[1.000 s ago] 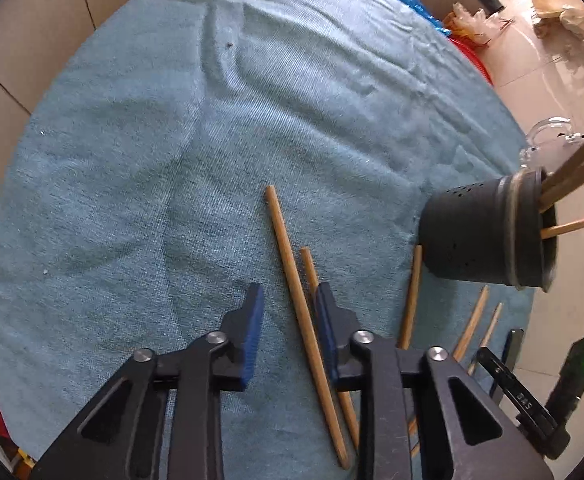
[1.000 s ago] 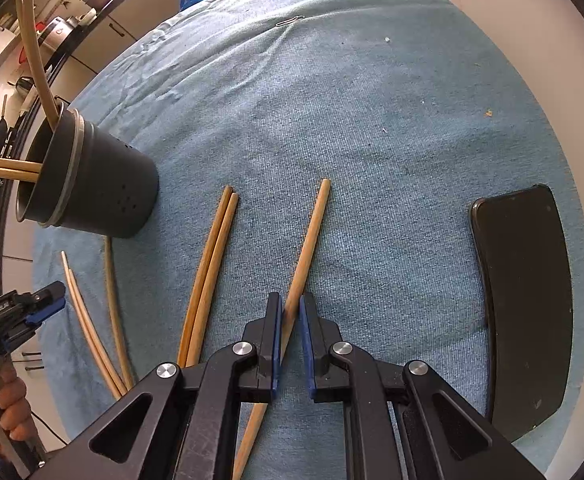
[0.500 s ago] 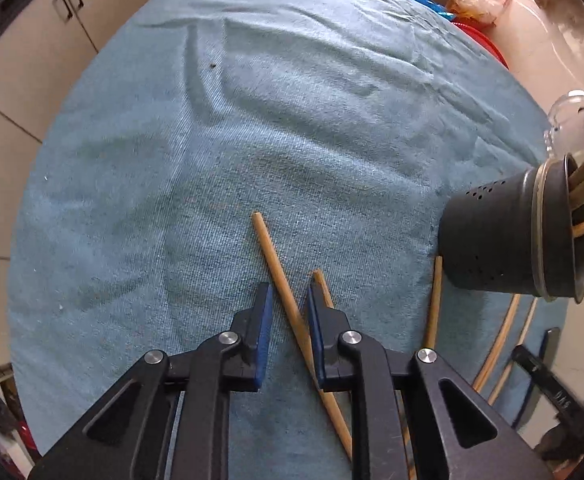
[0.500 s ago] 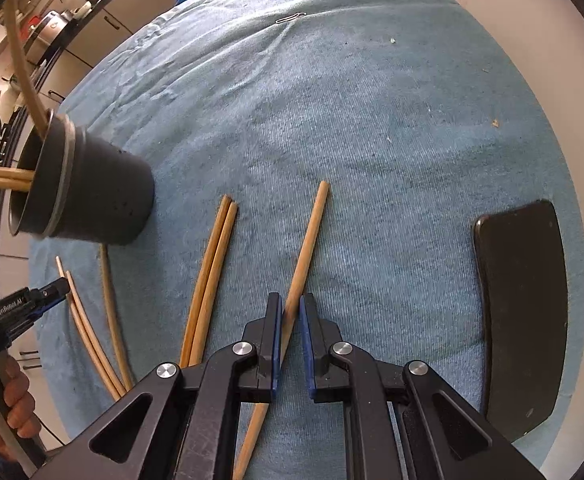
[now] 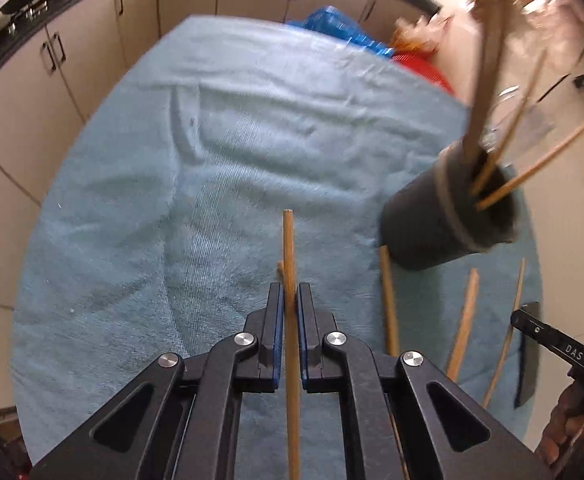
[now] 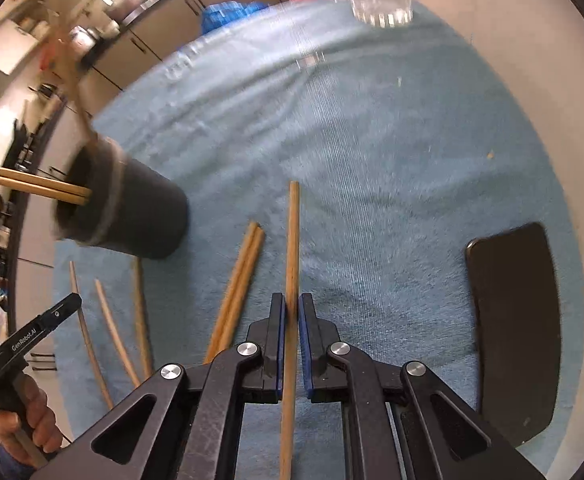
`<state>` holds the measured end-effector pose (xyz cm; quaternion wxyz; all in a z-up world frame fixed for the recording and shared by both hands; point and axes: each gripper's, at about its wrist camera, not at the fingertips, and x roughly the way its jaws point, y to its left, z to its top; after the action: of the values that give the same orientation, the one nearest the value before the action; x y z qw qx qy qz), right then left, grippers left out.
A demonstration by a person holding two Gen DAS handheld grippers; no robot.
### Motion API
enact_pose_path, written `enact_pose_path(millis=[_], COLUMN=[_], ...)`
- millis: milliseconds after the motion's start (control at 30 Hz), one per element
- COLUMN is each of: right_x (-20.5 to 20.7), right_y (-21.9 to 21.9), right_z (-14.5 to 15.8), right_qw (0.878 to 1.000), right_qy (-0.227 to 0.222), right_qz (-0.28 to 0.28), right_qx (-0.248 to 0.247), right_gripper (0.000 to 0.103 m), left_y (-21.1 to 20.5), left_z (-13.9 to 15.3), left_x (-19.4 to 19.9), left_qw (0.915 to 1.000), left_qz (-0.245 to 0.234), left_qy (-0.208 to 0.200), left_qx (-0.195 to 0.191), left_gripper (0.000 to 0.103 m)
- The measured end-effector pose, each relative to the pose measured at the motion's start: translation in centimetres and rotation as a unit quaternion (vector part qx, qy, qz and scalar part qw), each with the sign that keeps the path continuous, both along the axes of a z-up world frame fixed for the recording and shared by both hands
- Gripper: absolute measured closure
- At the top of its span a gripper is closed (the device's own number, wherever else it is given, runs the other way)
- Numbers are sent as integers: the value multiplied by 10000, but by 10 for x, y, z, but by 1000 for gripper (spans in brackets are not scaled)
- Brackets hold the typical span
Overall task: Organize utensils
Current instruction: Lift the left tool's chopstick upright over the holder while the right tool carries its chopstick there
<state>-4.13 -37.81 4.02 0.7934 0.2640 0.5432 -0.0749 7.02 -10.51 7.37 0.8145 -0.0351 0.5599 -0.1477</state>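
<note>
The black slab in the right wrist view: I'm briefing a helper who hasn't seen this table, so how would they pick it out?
Start at the round table's blue cloth. Go to its right edge, well away from the dark holder and the chopsticks. The slab lies flat there, alone: the only wide, glossy black thing, with rounded corners, unlike the thin wooden sticks.

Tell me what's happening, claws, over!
Left claw shut on one chopstick. Right claw shut on another chopstick. Holder upright beside loose chopsticks. Nothing in the way.
</note>
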Motion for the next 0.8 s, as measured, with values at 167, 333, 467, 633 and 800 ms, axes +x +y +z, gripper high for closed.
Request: enact_pose_path(millis=[167,333,467,633,800], right_x=[-21,-38,-45,-46,-48], right_y=[9,23,36,44,48], right_z=[34,65,79,85,96], right_qw=[9978,9920,9886,9869,9842], right_qy=[-637,-1171,-1400,-1511,-1649], right_qz=[-42,-60,-60,-4,52], right_qx=[-203,-460,-556,-571,-649], right_gripper=[96,96,96,96,96], left_y=[3,5,2,8,14], left_z=[35,66,80,88,98], left_x=[-10,-26,-38,-43,-48], left_qw=[9982,9943,9913,9897,9884], left_qz=[-142,-303,-423,-467,-446], left_qy=[-545,-983,-1224,-1333,-1437], left_qx=[-225,-275,-215,-224,-224], left_gripper=[97,97,97,97,97])
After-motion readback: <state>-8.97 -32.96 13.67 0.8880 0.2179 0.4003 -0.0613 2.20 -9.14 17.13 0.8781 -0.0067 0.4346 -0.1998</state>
